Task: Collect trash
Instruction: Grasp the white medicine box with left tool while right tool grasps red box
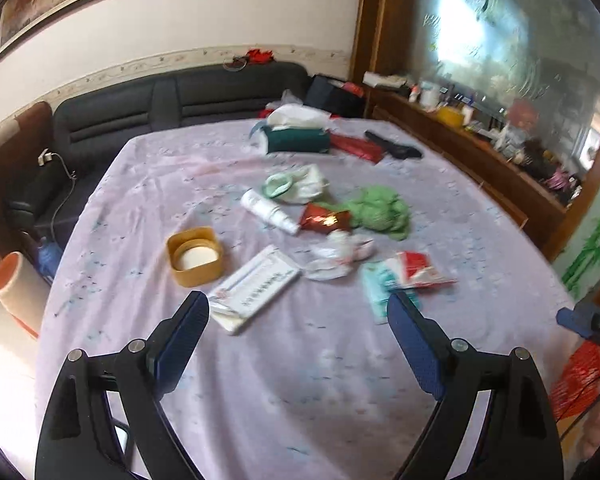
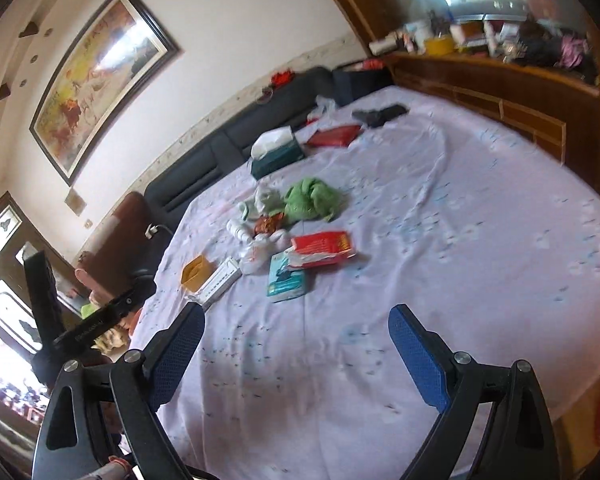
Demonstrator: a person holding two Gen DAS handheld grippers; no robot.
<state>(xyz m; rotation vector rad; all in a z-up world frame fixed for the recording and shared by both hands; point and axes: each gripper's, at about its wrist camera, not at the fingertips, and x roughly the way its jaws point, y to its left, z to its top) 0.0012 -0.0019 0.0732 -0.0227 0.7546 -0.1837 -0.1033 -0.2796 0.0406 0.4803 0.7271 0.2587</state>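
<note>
Both grippers, left (image 1: 298,312) and right (image 2: 296,322), hang spread wide and empty over my lilac tablecloth (image 1: 300,380); the torn red-and-white paper wrapper (image 2: 324,248) lies ahead, nearer my right.

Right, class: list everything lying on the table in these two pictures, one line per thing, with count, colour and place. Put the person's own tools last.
tablecloth: one, pale lilac, covering the table
tissue box: one, dark green with white tissue, far side
flat red packet: one, red, right of the tissue box
dark object: one, black, far right; too blurred to name
crumpled green cloth: one, green, centre
white bottle: one, white, lying on its side, centre
foil wrapper: one, red, between bottle and cloth
round-cornered box: one, tan, near left
flat white box: one, white, beside the tan box
red-and-white wrapper: one, near right
teal packet: one, under that wrapper
left tool: open, empty
right tool: open, empty
</note>
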